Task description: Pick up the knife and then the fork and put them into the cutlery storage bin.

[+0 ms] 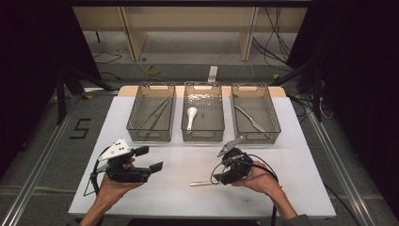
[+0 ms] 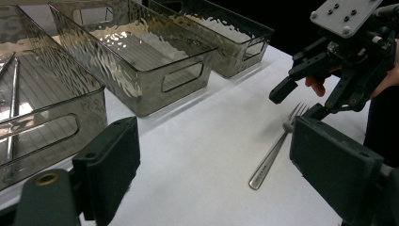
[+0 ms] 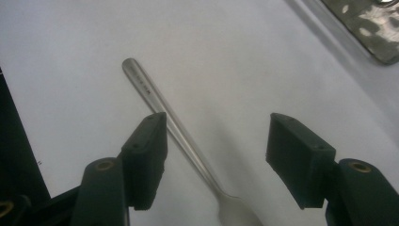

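A slim fork (image 3: 186, 139) of brushed grey metal lay flat on the smooth white tabletop (image 1: 188, 197), near its front edge and in front of the gap between the middle and right bins. In the high view its long axis ran roughly side to side, the rounded handle end toward the person's left and the head under the right gripper (image 1: 225, 170); in the left gripper view the tines showed at the far end, beside that gripper. The right gripper, black and blocky with a grey three-cornered plate on top, hung low over the fork's neck with its jaws released: in its own view the matte, rectangular pads stood apart on either side of the handle, the left pad just beside it, neither pressing on it. The left gripper (image 1: 149, 159) sat well apart to the left, its jaws likewise spread with nothing between them. Behind stood three smoky, translucent plastic bins with rippled walls and cut-out handles: the left bin (image 1: 151, 113) held long thin metal utensils, the middle bin (image 1: 203, 112) a white spoon (image 1: 191, 116), and the right bin (image 1: 255, 113) a metal knife (image 1: 250, 118).
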